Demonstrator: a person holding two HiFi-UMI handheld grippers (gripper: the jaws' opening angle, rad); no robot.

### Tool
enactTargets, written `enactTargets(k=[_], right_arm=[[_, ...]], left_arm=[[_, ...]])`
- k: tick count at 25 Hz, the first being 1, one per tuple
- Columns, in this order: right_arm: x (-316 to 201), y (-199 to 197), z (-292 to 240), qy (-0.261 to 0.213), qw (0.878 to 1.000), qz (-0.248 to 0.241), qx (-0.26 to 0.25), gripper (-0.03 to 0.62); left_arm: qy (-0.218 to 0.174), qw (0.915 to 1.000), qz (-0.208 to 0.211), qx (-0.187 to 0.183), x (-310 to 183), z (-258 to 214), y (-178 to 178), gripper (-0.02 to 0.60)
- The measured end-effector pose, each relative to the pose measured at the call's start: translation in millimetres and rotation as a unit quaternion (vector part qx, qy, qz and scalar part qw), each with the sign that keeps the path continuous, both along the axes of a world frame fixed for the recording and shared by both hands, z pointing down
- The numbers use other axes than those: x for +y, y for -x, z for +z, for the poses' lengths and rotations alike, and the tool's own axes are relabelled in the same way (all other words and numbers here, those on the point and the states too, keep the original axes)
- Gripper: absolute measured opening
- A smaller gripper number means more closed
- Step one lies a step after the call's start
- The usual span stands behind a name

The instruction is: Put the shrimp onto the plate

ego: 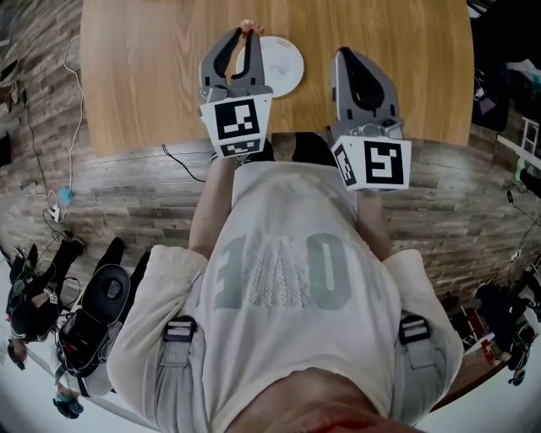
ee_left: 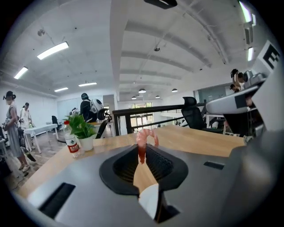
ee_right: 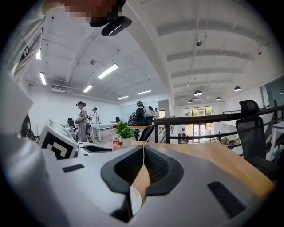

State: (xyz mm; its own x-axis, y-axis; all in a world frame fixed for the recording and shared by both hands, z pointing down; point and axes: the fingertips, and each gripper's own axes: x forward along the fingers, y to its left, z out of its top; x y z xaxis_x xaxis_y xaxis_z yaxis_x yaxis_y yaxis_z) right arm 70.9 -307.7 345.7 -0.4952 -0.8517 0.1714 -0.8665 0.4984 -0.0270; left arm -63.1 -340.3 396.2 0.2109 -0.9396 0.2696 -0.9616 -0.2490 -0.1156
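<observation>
The pink shrimp (ee_left: 145,138) is pinched by its tail between the tips of my left gripper (ee_left: 142,150), which is shut on it, and it curls upward above the jaws. In the head view the shrimp (ego: 247,26) shows at the tip of the left gripper (ego: 246,35), at the left rim of the white plate (ego: 286,64) on the wooden table (ego: 144,76). To the right of the plate, my right gripper (ego: 345,53) is shut with nothing in it; its jaws (ee_right: 143,148) meet along one line. The plate does not show in either gripper view.
A potted plant (ee_left: 82,128) and a small bottle (ee_left: 71,144) stand on the table's far left. The same plant (ee_right: 124,131) shows in the right gripper view. Black office chairs (ee_left: 194,113) and a railing lie beyond the table. People stand at far desks. Cables and bags lie on the floor (ego: 59,203).
</observation>
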Motion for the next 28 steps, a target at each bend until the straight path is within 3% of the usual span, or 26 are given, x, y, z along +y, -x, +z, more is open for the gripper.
enactTargets(k=[3,6,10,20,25,28], right_arm=[[1.7,1.5,4.1,0.006,1.0,-0.001,0.004,0.02],[2.4,4.8,8.2,0.012,1.0,-0.004,0.009,0.02],[2.4,2.8,10.6,0.014,1.0,0.0,0.013,0.02],[2.9,-8.8,24.0,0.028,0.999,0.004,0.021,0.02],[2.3,-11.5,23.8,0.029,0.999,0.006,0.025,0.02],[2.5,-13.4,24.7,0.029,0.999,0.008,0.024,0.02]], left_arm=[[0.079,0.9967,0.004,0.017,1.0,37.7,-3.7,0.06],[0.166,0.9852,0.0,0.043,6.2,74.9,-2.7,0.06],[0.23,0.973,0.009,0.023,15.8,108.5,-4.4,0.06],[0.325,0.9452,0.022,-0.028,32.0,162.9,-6.8,0.06],[0.342,0.9385,0.022,-0.039,36.6,171.7,-4.0,0.06],[0.34,0.9391,0.018,-0.044,36.4,173.6,-2.9,0.06]])
